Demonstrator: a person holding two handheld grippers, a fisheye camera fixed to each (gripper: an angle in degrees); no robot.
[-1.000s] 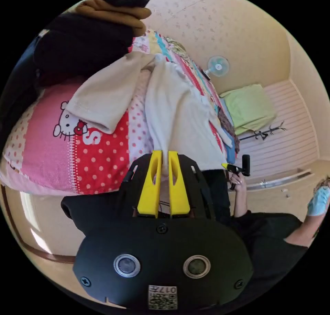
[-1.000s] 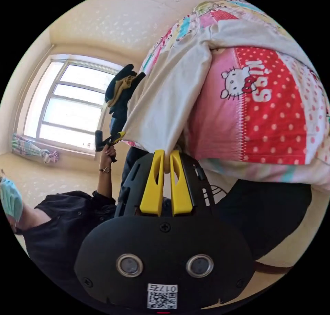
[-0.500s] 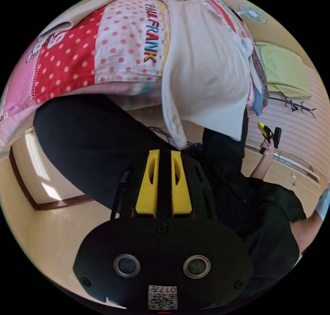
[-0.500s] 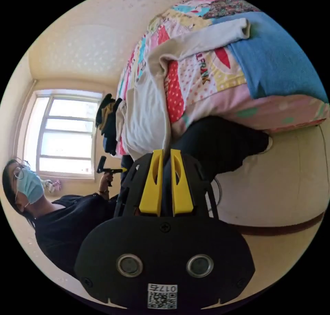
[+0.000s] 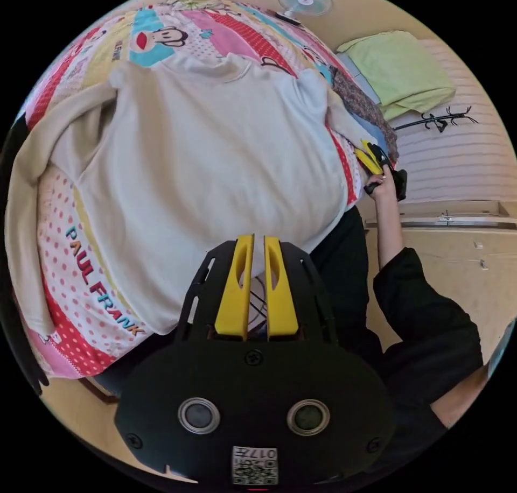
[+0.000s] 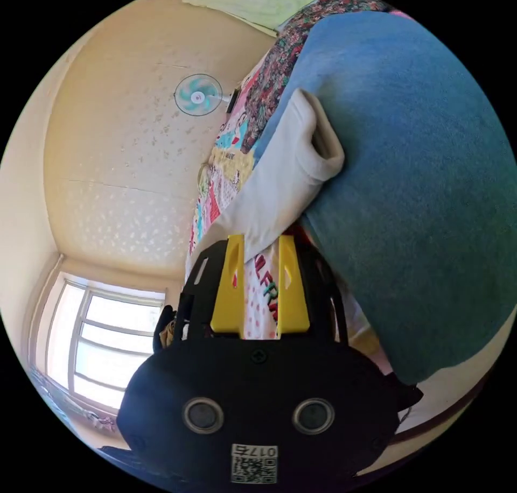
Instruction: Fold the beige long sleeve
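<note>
Both grippers are brought to the beige long sleeve shirt (image 5: pixel 204 159) spread flat on the patchwork quilt (image 5: pixel 81 267), the left gripper (image 5: pixel 251 245) nearly closed at its hem, the right gripper (image 6: pixel 257 245) opened around its sleeve (image 6: pixel 280 186), probably for folding it inward.

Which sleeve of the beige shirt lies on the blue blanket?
The sleeve in front of the right gripper; its cuff rests on the blue blanket. The other sleeve hangs over the bed's dotted edge.
</note>
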